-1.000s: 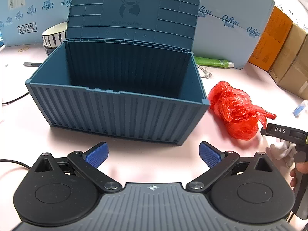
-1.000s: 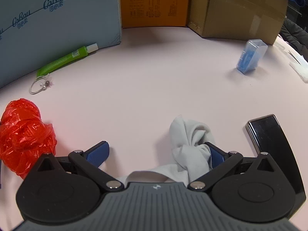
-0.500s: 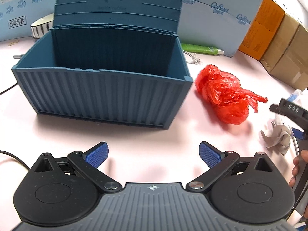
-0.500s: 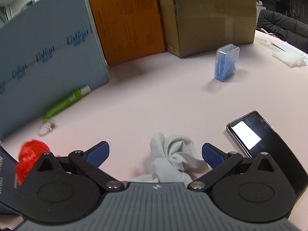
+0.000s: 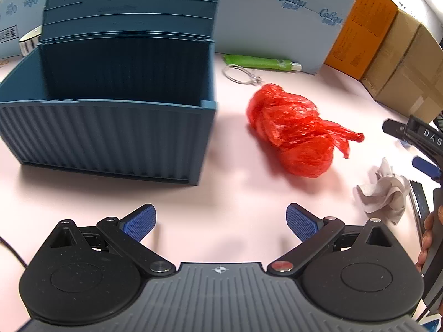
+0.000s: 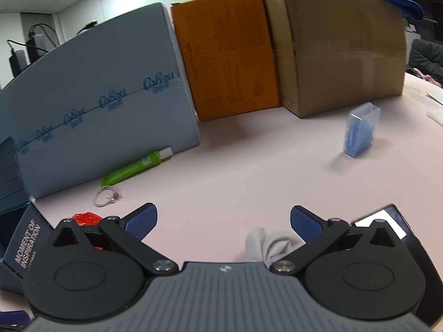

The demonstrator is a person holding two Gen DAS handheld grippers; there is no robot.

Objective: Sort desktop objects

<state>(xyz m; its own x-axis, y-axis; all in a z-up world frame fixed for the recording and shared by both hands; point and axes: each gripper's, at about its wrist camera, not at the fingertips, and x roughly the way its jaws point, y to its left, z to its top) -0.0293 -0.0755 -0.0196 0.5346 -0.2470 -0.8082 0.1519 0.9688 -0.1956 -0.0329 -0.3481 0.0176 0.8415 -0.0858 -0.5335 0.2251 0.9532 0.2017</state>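
Lying beside open blue storage box [image 5: 110, 135], red plastic bag [image 5: 290, 135] points twisted tail toward grey cloth [image 5: 383, 193] (long axis toward box's back corner). Left gripper [image 5: 221, 221] fingers spread, empty. Right gripper [image 6: 223, 221] fingers apart, cloth just below.

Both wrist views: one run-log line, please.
left gripper: open, empty | right gripper: open over grey cloth | blue box: lid up

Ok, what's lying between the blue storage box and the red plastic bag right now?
Only bare pink tabletop lies between the blue storage box and the red plastic bag, as the left wrist view shows.
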